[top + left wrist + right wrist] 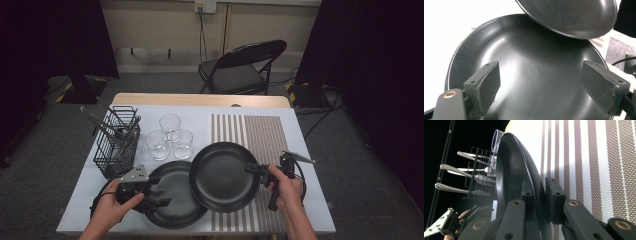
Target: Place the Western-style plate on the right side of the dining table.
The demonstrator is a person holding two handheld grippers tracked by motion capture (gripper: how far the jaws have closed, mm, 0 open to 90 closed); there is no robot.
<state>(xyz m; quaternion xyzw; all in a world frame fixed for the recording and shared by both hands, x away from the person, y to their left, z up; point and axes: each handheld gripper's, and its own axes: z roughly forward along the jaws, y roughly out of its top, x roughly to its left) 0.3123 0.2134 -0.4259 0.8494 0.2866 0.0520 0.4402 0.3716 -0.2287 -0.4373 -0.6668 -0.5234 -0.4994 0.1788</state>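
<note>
The right gripper point(256, 169) is pinching the rim of the top black plate point(223, 176), so it could be slipping onto the bottom black plate point(176, 199). The left gripper point(155, 192) is waiting wide open at lower left, holding nothing.

On the table are two black plates point(224, 176) point(175, 197), three clear glasses point(170, 124) point(157, 145) point(183, 143), one wire basket point(116, 145) of cutlery, one striped mat point(252, 132), and behind it one folding chair point(240, 67).
</note>
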